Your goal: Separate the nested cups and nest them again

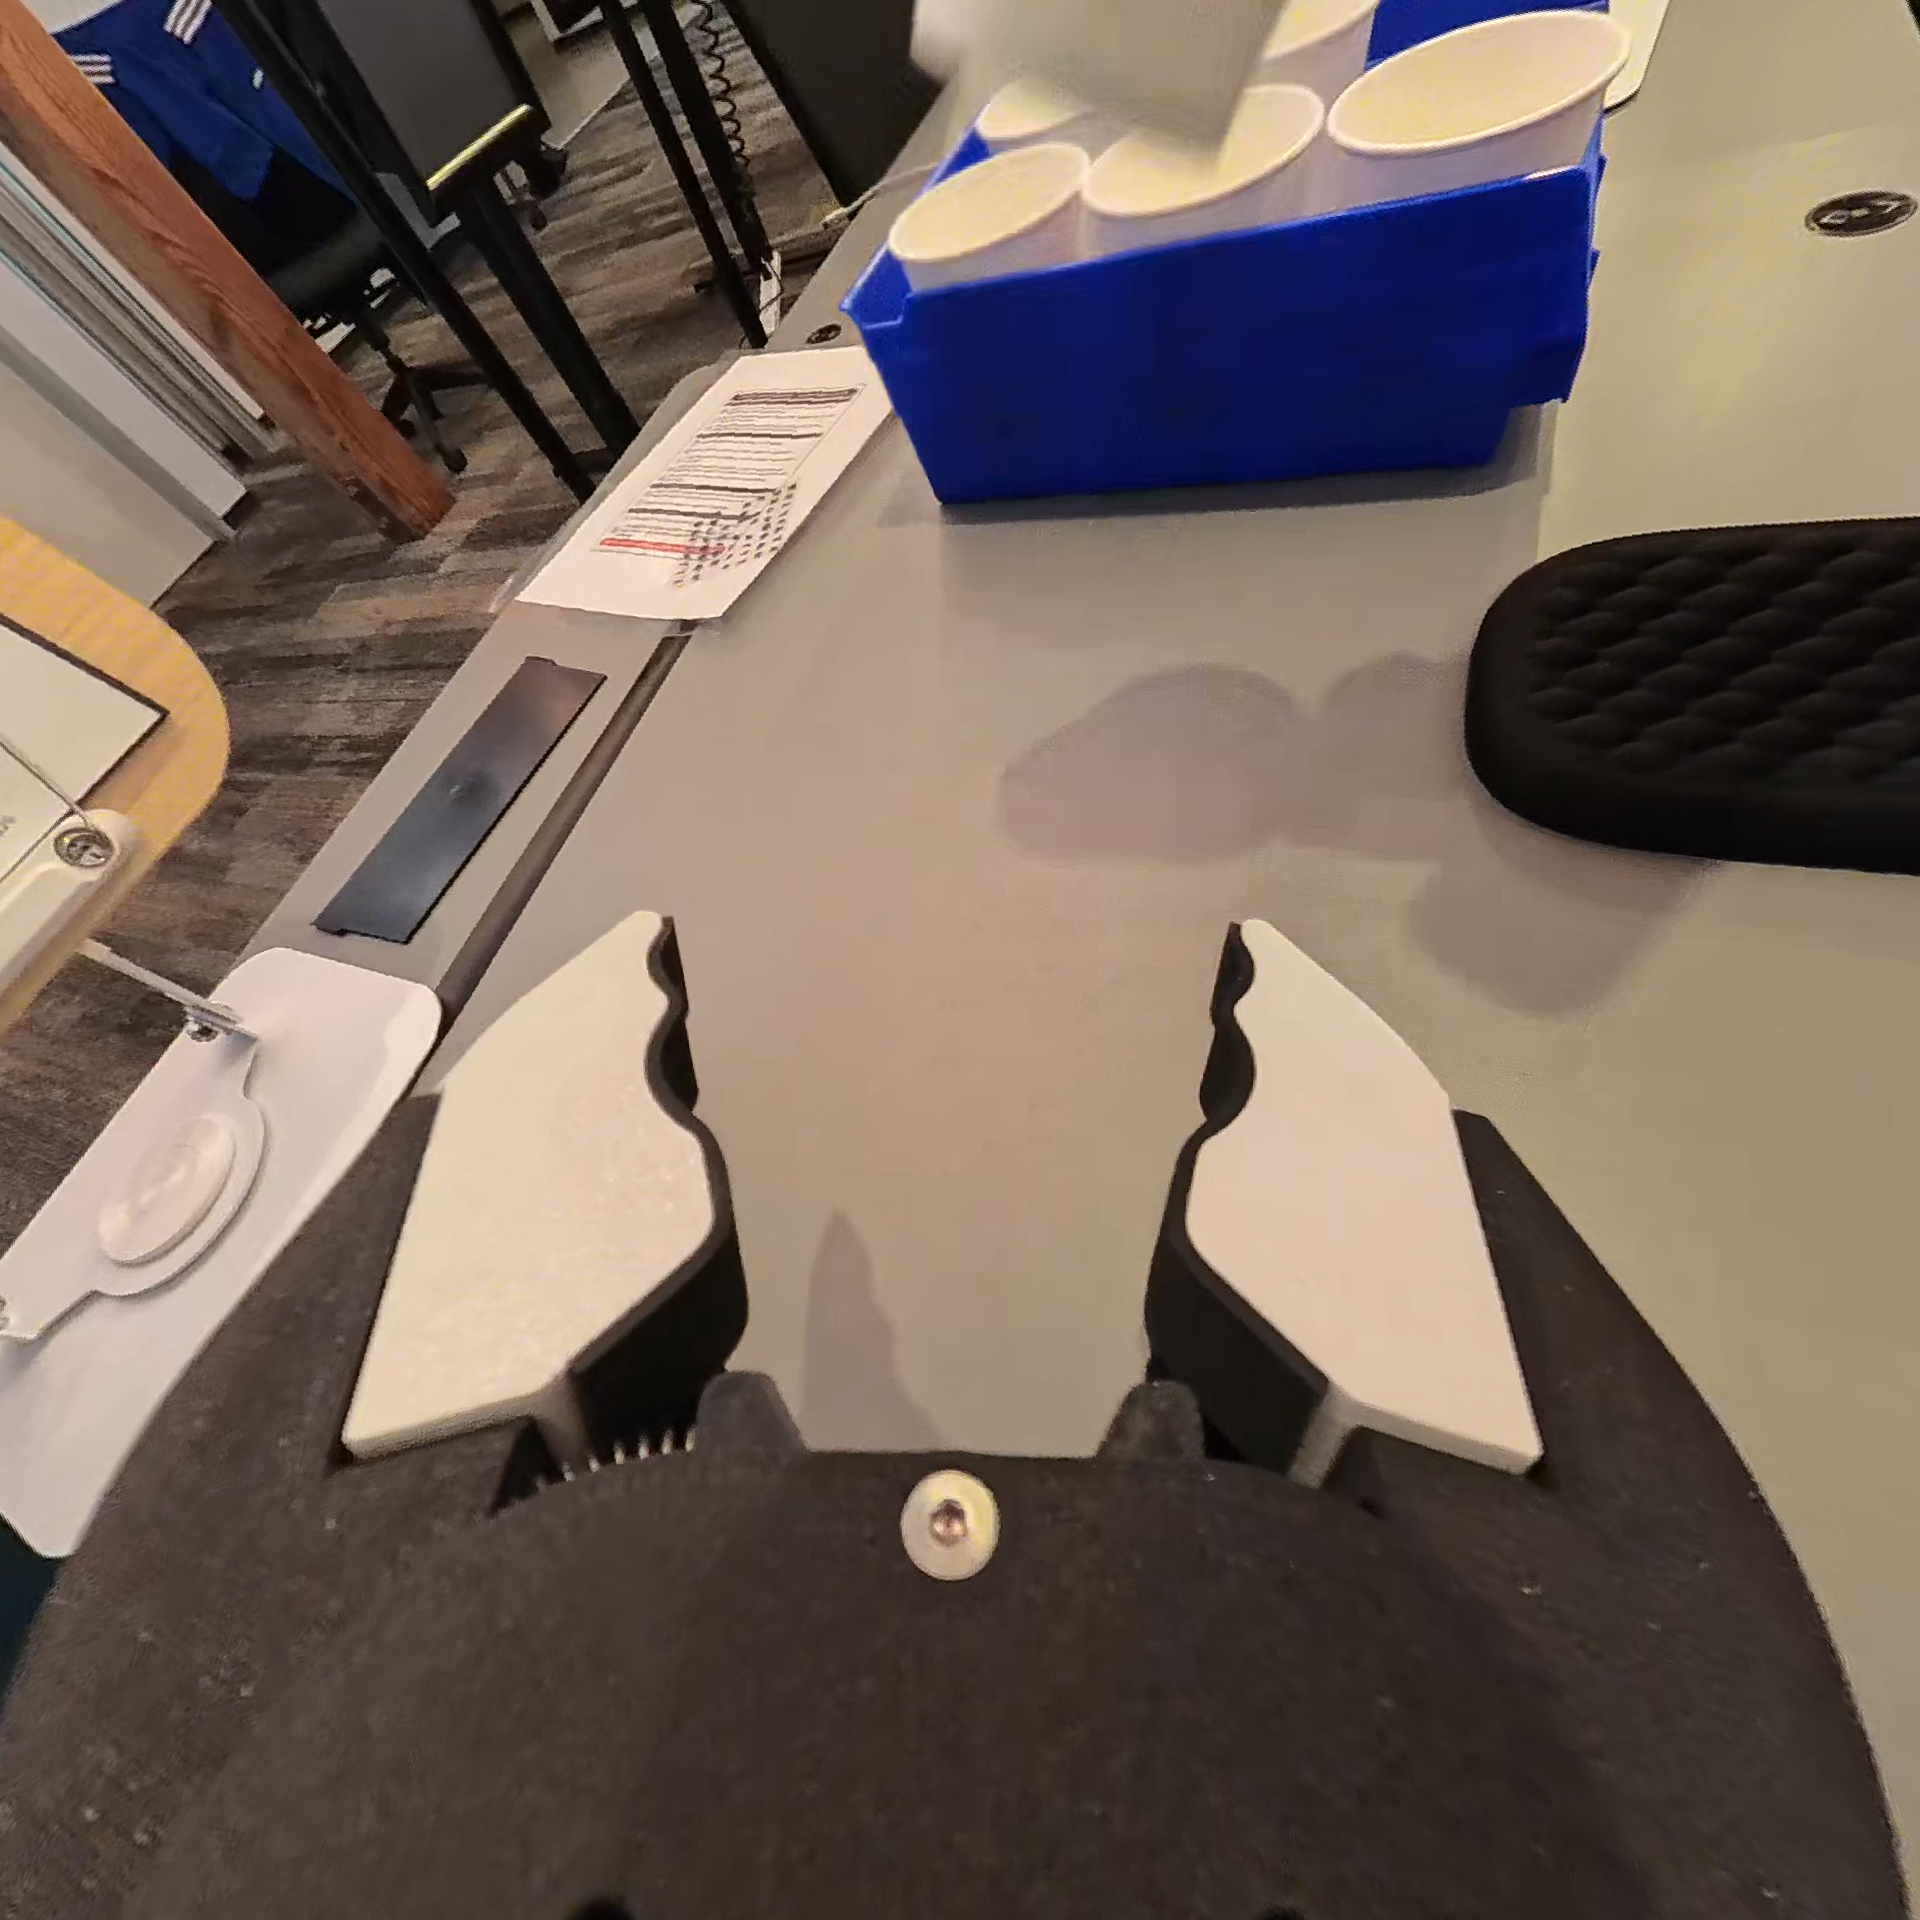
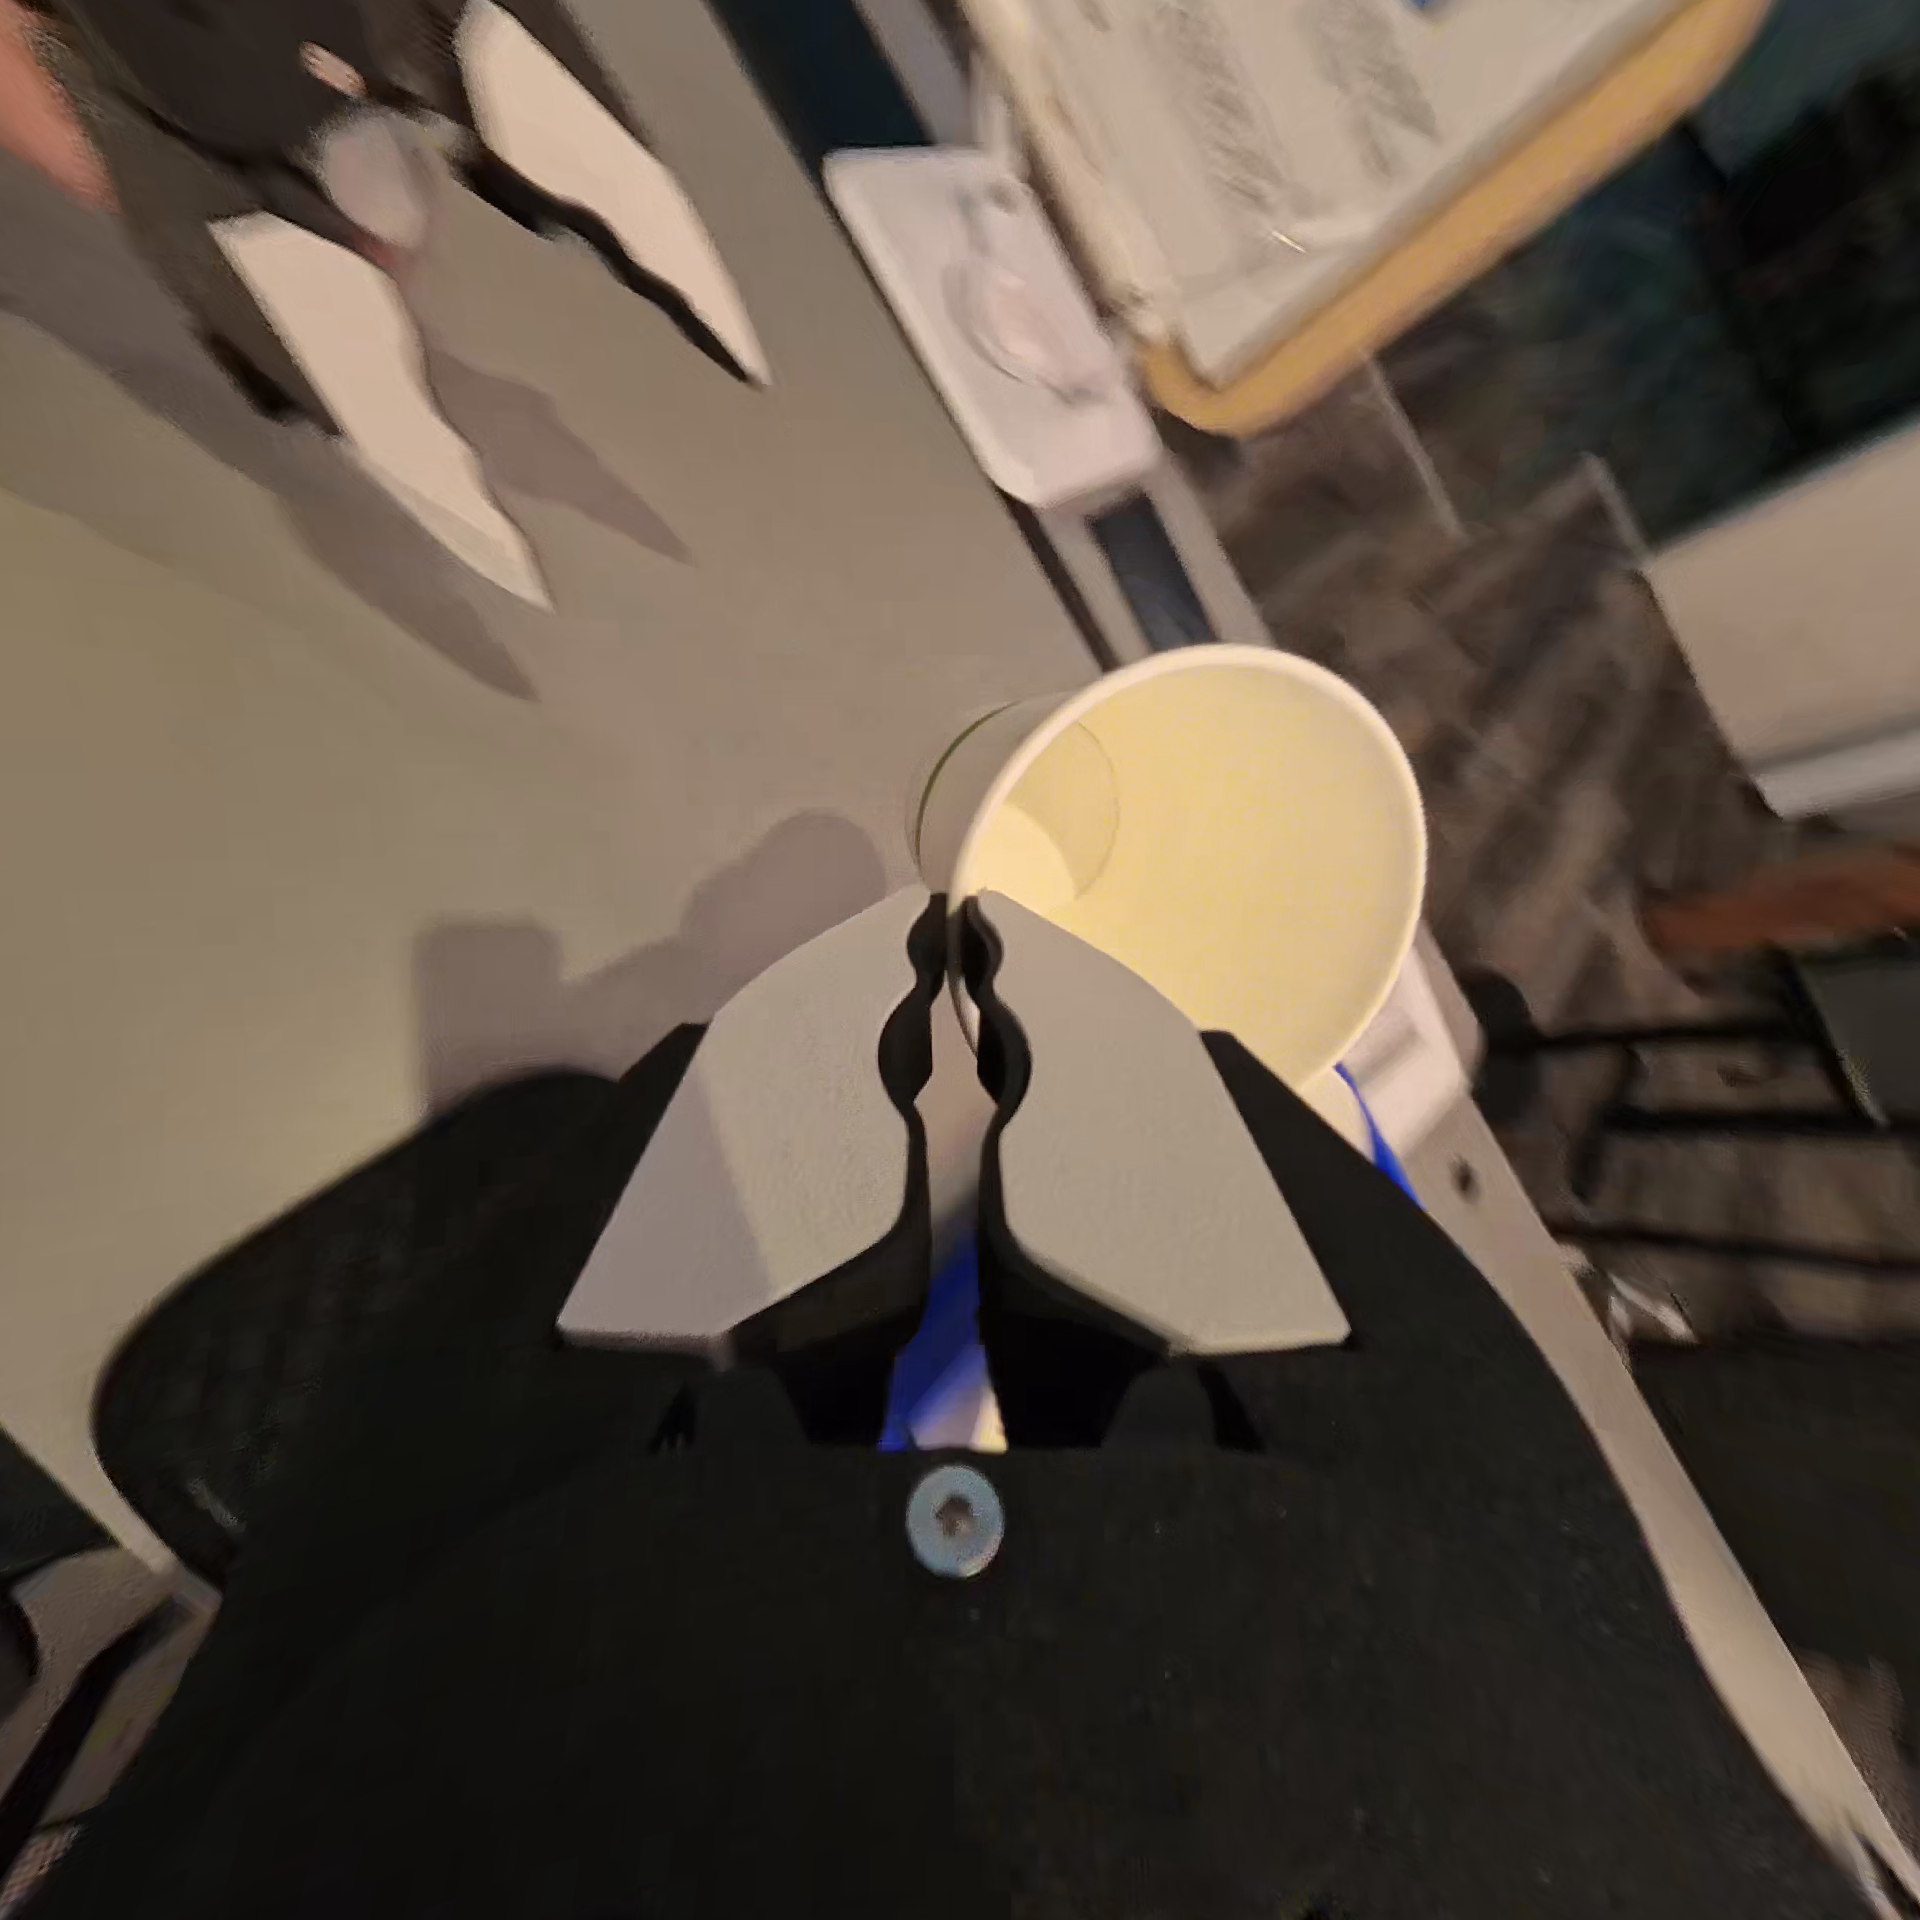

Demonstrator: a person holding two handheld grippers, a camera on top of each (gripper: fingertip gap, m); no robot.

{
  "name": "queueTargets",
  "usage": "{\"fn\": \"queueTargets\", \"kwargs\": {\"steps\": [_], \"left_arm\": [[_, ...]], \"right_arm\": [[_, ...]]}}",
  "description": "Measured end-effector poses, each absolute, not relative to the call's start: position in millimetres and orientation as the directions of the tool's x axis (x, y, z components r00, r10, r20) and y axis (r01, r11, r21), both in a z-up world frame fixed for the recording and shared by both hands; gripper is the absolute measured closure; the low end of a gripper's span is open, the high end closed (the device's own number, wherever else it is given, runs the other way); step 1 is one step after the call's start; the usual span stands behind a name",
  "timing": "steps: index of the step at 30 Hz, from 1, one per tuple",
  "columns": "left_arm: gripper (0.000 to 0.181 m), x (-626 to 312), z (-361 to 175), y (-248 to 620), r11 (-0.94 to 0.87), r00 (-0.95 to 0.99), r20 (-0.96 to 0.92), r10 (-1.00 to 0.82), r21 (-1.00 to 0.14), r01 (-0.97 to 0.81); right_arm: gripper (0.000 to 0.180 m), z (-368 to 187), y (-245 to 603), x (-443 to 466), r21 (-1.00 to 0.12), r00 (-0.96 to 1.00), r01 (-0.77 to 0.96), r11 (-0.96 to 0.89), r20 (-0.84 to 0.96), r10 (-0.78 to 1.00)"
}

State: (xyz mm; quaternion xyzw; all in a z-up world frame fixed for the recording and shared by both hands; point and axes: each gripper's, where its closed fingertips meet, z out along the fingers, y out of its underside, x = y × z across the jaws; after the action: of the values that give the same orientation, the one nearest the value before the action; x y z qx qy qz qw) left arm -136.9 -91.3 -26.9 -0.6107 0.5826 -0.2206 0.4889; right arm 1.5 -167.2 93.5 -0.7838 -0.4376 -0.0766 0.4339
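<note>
right gripper (image 2: 958, 920) pinches a white paper cup (image 2: 1195, 862) by its rim, tilted above the grey desk; left gripper (image 1: 951, 935) hangs wide, empty. likely next: level it over the blue bin (image 1: 1226, 384), lowering squarely.

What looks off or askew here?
Only the paper cup held in the right tongs: pinched by its rim, tipped on its side in the air. The cups in the blue bin stand upright; no spills or damage show.
</note>
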Motion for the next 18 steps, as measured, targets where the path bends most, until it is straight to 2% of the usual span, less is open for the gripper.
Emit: {"fn": "queueTargets", "kwargs": {"steps": [4,7,11,15,18], "left_arm": [[0.086,-137.3,-28.4,-89.9,0.157,0.223,-0.304,-0.926,-0.849,-0.504],[0.087,-136.7,-28.0,-91.3,0.167,0.217,-0.312,-0.925,-0.846,-0.506],[0.087,-137.2,-28.3,-91.0,0.17,0.217,-0.317,-0.923,-0.843,-0.51],[0.088,-138.4,-27.7,-89.6,0.168,0.221,-0.316,-0.923,-0.845,-0.508],[0.088,-139.1,-27.9,-88.4,0.164,0.223,-0.313,-0.923,-0.846,-0.508]], "right_arm": [[0.177,125.3,-187.6,105.8,-0.582,0.725,0.689,-0.433,0.539,0.43],[0.178,119.6,-204.7,179.4,-0.526,0.782,0.599,-0.603,0.546,0.301],[0.178,84.2,-225.3,237.2,-0.436,0.819,0.502,-0.747,0.518,0.248],[0.178,49.4,-230.6,254.6,-0.438,0.865,0.444,-0.782,0.438,0.246],[0.177,25.0,-233.0,266.1,-0.395,0.868,0.429,-0.812,0.43,0.249]]}}
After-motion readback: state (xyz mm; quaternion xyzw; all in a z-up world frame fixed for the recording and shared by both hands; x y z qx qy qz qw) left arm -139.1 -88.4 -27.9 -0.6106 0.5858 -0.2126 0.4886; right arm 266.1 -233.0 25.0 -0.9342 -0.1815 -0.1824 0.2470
